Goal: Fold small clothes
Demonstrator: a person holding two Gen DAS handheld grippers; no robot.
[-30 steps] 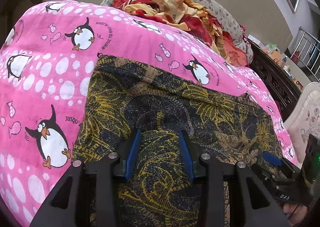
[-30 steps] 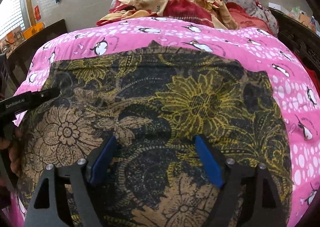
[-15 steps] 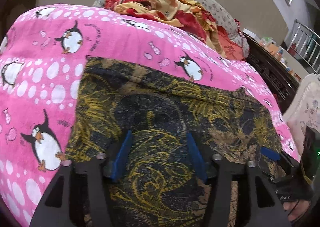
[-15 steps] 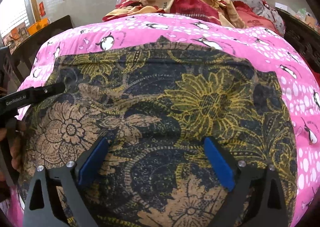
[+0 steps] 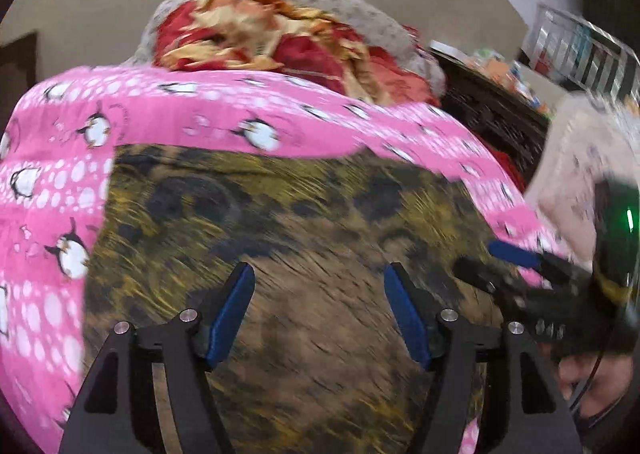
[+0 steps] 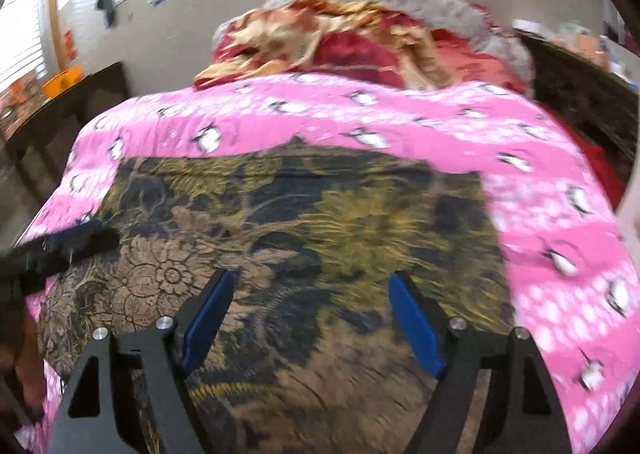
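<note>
Floral cloth (image 5: 288, 222): motion-blurred, near edge cut off | left hand-held gripper (image 5: 318, 310): just opened, empty | right hand-held gripper (image 6: 310, 314): agape, narrowing

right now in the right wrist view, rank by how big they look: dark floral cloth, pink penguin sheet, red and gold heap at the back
1. dark floral cloth, though it lies nearest the camera, so unsure against the sheet
2. pink penguin sheet, partly covered
3. red and gold heap, smallest, also farthest

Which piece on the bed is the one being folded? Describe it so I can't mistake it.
Find the pink penguin bedspread that covers the bed. The garment lies flat on its near part, below the red and cream heap at the far end. It alone is dark with yellow and tan flowers.
</note>
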